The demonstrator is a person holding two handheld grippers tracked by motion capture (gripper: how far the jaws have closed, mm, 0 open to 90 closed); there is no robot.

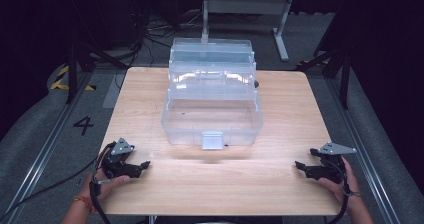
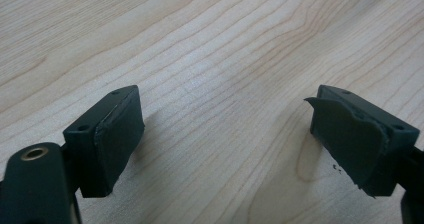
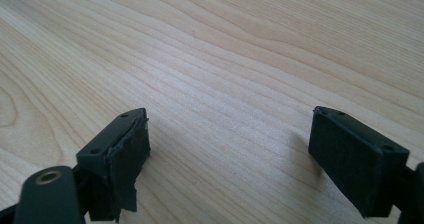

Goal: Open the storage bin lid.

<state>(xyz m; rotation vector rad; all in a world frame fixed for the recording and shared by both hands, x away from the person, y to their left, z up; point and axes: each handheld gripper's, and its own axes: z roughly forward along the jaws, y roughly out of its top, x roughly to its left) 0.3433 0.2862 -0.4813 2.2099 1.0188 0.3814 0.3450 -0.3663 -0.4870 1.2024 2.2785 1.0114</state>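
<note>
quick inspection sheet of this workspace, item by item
surface: pale wooden table, bare grain under both grippers
job's things: clear plastic box, lid open, stepped trays raised behind, nothing seen inside
clutter: nothing seen
grippers: left gripper and right gripper open, nothing between the jaws, near the front corners; pad covering frayed
cables: black cable trailing from the left gripper
surroundings: grey floor marked 4, metal stand behind
</note>
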